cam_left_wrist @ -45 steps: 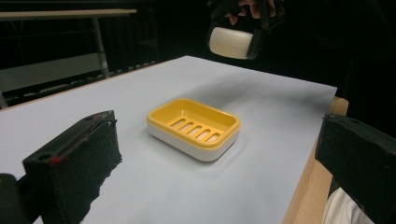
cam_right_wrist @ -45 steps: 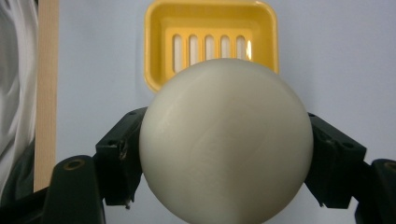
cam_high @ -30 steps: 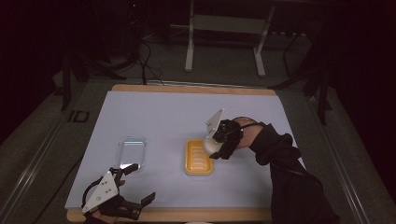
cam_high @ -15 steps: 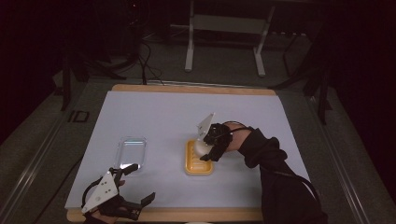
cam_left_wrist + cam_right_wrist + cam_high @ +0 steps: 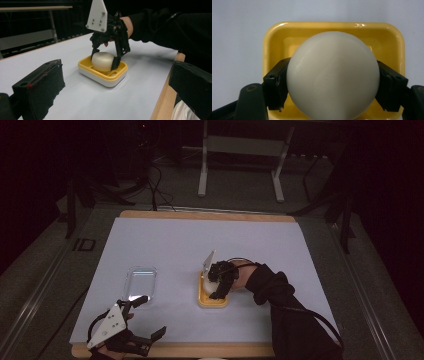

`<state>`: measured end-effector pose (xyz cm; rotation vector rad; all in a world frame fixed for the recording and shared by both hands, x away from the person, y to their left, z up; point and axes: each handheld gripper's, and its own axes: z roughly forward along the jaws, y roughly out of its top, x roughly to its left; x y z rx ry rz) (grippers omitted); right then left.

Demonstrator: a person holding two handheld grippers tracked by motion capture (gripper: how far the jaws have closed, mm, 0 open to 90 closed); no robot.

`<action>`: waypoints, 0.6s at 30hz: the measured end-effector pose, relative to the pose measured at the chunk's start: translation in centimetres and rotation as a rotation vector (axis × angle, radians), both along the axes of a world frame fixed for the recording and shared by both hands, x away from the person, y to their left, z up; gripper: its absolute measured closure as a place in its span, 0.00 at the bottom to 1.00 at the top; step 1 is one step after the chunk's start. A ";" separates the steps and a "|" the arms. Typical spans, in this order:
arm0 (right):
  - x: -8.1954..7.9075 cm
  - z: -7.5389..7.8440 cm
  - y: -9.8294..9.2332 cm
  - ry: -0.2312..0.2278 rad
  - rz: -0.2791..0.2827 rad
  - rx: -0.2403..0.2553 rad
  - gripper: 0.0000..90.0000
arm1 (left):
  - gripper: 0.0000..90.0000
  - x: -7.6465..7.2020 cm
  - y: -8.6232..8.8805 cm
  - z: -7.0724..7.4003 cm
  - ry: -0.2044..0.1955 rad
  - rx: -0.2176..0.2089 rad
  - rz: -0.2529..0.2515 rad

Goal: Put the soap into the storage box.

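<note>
A white egg-shaped soap [image 5: 333,75] is clamped between the black pads of my right gripper [image 5: 333,87], which is shut on it. The soap [image 5: 102,61] hangs low inside a yellow dish [image 5: 100,73] with a white base, its underside below the rim; I cannot tell whether it rests on the dish floor. In the high view, the right gripper [image 5: 216,287] reaches in from the right over the dish [image 5: 212,301] at the table's centre. My left gripper [image 5: 151,316] stays at the front left edge, open, with nothing between its fingers [image 5: 37,85].
A clear plastic lid [image 5: 141,281] lies flat on the white table [image 5: 200,240], left of the dish and just beyond the left gripper. The wooden front edge [image 5: 166,95] runs close to the dish. A dark sleeve [image 5: 280,295] crosses the front right.
The right gripper has come down and to the left with the soap, from above the dish's right side into the dish. The left gripper has not moved.
</note>
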<state>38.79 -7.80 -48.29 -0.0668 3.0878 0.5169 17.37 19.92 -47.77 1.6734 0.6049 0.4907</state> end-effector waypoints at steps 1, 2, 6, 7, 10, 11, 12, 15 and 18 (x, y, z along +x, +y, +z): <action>0.2 -0.2 0.0 0.004 -0.001 0.002 0.27 | 0.00 0.0 0.0 0.0 0.000 0.002 -0.002; 0.3 -0.3 0.0 0.006 -0.008 0.003 0.27 | 0.00 0.0 0.0 0.0 0.002 0.006 -0.004; 0.4 -0.9 0.2 0.010 -0.024 -0.021 0.27 | 0.00 0.0 -0.2 -0.1 0.004 0.010 -0.013; 0.4 -1.1 0.3 0.001 -0.024 -0.033 0.27 | 0.00 0.0 -0.2 -0.1 0.004 0.010 -0.013; 0.4 -1.2 0.4 0.009 -0.045 -0.031 0.27 | 0.00 0.0 -0.1 -0.1 0.004 0.009 -0.011; 0.5 -1.1 0.5 0.010 -0.052 -0.031 0.27 | 0.00 0.0 -0.1 0.0 0.004 0.008 -0.011; 0.5 -0.9 0.5 0.023 -0.065 -0.028 0.27 | 0.00 0.0 -0.1 -0.1 0.004 0.009 -0.011; 0.5 -0.3 0.3 0.026 -0.076 -0.005 0.27 | 0.00 0.0 -0.1 -0.1 0.004 0.012 -0.012; 0.5 0.7 0.0 0.015 -0.084 0.012 0.26 | 0.00 0.0 -0.1 -0.1 0.005 0.013 -0.011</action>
